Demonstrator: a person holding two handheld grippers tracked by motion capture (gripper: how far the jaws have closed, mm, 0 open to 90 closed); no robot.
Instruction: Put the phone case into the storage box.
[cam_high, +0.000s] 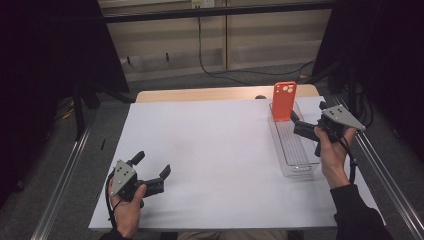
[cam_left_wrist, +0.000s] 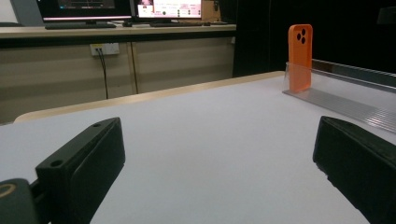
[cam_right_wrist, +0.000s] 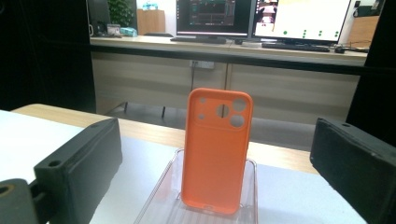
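Note:
An orange phone case (cam_high: 284, 100) stands upright at the far end of a clear ribbed tray (cam_high: 296, 152) on the right of the white sheet. My right gripper (cam_high: 308, 114) is open just right of the tray, a little behind the case. In the right gripper view the case (cam_right_wrist: 217, 149) stands ahead between the wide-apart fingers (cam_right_wrist: 79, 163), untouched. My left gripper (cam_high: 151, 165) rests open at the sheet's near left with nothing in it. In the left gripper view the case (cam_left_wrist: 300, 56) stands far off at the right.
A white sheet (cam_high: 215, 150) covers most of the wooden table (cam_high: 200, 94). Metal rails (cam_high: 60, 185) run along both sides. A cable (cam_high: 210, 65) lies on the floor behind, and a desk with monitors (cam_right_wrist: 261, 18) stands beyond.

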